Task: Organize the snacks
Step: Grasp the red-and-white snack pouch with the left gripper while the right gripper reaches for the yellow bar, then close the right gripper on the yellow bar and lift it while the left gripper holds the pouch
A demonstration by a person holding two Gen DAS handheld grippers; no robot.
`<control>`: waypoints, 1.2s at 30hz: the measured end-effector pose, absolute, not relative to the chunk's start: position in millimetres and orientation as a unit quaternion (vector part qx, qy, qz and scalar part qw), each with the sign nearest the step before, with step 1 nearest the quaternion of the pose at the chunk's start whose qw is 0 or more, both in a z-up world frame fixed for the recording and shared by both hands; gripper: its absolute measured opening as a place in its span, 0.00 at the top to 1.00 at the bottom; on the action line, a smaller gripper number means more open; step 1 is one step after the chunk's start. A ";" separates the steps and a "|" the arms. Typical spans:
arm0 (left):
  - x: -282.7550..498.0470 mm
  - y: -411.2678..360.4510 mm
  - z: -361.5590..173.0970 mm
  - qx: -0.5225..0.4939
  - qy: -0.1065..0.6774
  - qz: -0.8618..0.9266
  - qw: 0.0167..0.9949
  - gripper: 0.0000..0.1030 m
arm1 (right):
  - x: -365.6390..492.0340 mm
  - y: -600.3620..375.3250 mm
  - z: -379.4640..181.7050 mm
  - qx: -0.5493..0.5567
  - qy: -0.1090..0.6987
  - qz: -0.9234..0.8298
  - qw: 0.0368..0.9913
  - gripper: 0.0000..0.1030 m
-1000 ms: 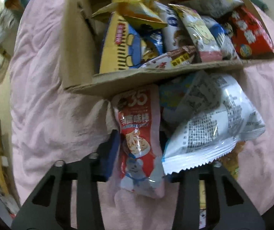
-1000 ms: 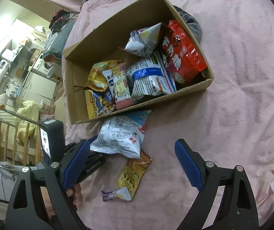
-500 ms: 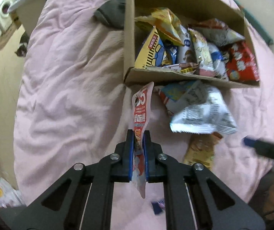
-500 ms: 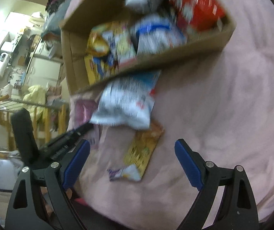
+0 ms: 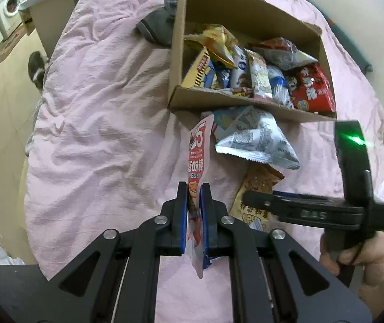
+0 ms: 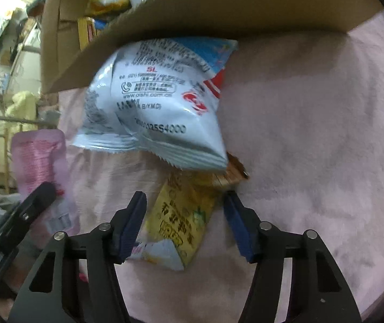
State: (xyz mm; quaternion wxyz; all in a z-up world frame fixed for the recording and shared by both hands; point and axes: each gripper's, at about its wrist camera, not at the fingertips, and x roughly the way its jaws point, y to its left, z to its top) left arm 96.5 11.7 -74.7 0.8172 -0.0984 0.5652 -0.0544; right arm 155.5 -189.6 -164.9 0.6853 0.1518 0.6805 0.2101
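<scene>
A pink bed sheet [image 5: 97,123] carries an open cardboard box [image 5: 177,62] packed with snack bags, seen from two gripper cameras tilted steeply downward.

The left gripper [image 5: 194,210] is clamped tight on a tall pink-and-red snack pouch [image 5: 197,156]. The pouch stands on edge between the blue pads, lifted off the sheet, its top reaching up toward the box's near wall and its bottom hanging below the pads.

Just beside the pouch, a white bag [image 6: 157,107] leans against the outside of the box's near wall. Its lower edge overlaps a yellow packet [image 6: 183,215] lying flat on the sheet.

The right gripper [image 6: 183,215] points down over the yellow packet, low above it. Its jaws have just been closing and now stand about half open, one pad on either side of the packet; the pads do not yet press on it. In the left view, a hand [image 5: 364,258] grips the right gripper's handle at lower right.
</scene>
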 end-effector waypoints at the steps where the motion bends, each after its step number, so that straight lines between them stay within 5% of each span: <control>1: 96.6 9.2 -75.2 -0.097 0.566 -0.057 0.817 0.94 | 157.2 -187.6 -166.4 0.147 0.680 0.208 0.688 0.41; 4: 99.4 2.9 -76.1 -0.090 0.567 -0.061 0.817 0.94 | 161.0 -184.2 -169.5 0.138 0.680 0.202 0.692 0.42; 10: 103.1 -8.2 -78.0 -0.080 0.568 -0.063 0.816 0.94 | 158.3 -181.8 -167.6 0.097 0.669 0.197 0.710 0.64; 14: 103.2 -12.1 -77.7 -0.071 0.565 -0.063 0.820 0.94 | 150.7 -181.8 -160.3 0.098 0.657 0.207 0.718 0.70; 36: 103.9 2.6 -84.8 -0.070 0.555 -0.017 0.828 0.94 | 126.9 -276.7 -126.2 0.170 0.600 0.144 0.768 0.74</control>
